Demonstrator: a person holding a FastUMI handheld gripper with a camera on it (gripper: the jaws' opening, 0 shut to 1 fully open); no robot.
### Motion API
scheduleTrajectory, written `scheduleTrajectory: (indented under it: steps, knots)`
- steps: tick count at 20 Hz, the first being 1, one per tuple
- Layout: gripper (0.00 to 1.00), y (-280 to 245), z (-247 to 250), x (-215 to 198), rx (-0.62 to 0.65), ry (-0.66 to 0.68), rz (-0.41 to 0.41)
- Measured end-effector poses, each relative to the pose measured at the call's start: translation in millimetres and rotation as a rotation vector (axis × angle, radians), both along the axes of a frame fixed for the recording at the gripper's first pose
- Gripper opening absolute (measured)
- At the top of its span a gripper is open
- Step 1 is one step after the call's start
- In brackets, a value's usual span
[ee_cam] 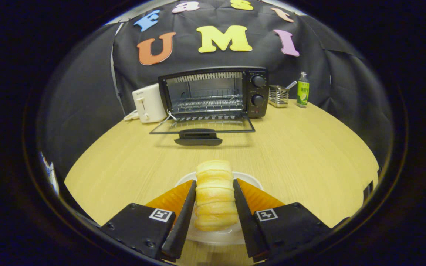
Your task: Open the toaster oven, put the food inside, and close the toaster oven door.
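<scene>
At the far left of the table a white toaster was seen, standing just beside the oven and touching or nearly touching its side, with a cord trailing at its foot. The oven door was already dropped flat onto the table, its handle pointing toward the gripper, and the wire rack inside was left bare. To the right of the oven a small wire basket and a green bottle were stood against the back wall, well apart from the work. Nearer in, the bread, a ridged pale roll, was held lengthways between the fingers of the gripper, both pads pressed against its flanks, above a white plate; whether it had been lifted clear of the plate could not be told. Trouble was judged likely in three places. The roll looked soft, so a hard squeeze could have crushed it, while a light one could have let it slide out on the way across. The lowered door and its handle lay straight in the path, and a low carry could have knocked them. The opening was judged tight for roll and fingers together, so a high entry could have struck the top edge, or the roll could have been dragged off the rack when the fingers were pulled back.
</scene>
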State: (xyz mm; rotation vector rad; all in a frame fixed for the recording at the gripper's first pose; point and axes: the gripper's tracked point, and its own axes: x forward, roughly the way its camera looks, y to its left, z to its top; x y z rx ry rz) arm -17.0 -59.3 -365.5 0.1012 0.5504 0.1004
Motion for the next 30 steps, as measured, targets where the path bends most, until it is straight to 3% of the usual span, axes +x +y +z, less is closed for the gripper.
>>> scheduleTrajectory:
  steps: [6,13,16,26,30]
  knots:
    - [0.68,17.7,34.8,24.3,0.186,-0.107,0.023]
    - [0.67,38.0,64.5,87.0,0.606,-0.14,0.048]
    - [0.67,33.1,68.9,122.1,0.747,-0.136,0.011]
    - [0.68,44.1,57.2,250.6,0.589,-0.182,0.021]
    - [0.68,43.3,51.8,300.5,0.605,-0.185,-0.008]
